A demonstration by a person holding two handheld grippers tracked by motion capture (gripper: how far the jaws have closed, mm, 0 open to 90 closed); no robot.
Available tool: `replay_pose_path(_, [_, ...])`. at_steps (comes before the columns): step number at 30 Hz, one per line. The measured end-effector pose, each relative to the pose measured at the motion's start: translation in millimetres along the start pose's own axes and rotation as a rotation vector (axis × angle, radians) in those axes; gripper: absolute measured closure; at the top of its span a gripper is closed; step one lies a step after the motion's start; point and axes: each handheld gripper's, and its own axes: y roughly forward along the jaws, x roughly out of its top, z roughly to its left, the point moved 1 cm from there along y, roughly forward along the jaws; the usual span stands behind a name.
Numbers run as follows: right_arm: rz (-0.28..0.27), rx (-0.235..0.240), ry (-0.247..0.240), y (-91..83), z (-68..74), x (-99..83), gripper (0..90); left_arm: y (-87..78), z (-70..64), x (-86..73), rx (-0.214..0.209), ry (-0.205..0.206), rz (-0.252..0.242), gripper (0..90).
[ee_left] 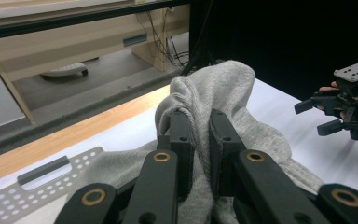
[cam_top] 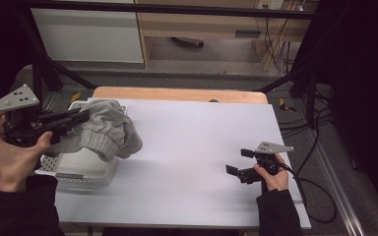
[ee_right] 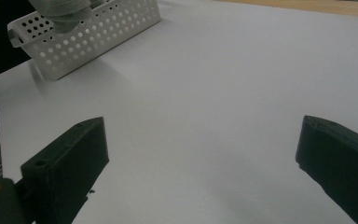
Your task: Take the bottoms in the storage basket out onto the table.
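A grey garment (cam_top: 106, 129) hangs over the white perforated basket (cam_top: 81, 167) at the table's left, draping past the basket's right rim. My left gripper (cam_top: 81, 118) is shut on a fold of the grey garment (ee_left: 214, 98), held above the basket; in the left gripper view the cloth is pinched between the two black jaws. My right gripper (cam_top: 238, 162) stands open low over the white table sheet at the right, nothing between its jaws. The basket (ee_right: 98, 32) lies far off at the upper left of the right gripper view, with a bit of grey cloth (ee_right: 60, 11) above it.
A white sheet (cam_top: 197, 147) covers the table, with a wooden strip (cam_top: 177, 93) along the far edge. Black frame bars and cables (cam_top: 315, 147) run past the right side. A cabinet and a shelf stand beyond the table.
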Motion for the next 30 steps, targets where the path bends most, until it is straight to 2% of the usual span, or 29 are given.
replay_pose_path(30, [-0.002, -0.001, 0.002, -0.6, 0.2, 0.2, 2.8, 36.3, -21.3, 1.6, -0.07, 0.019, 0.013, 81.8])
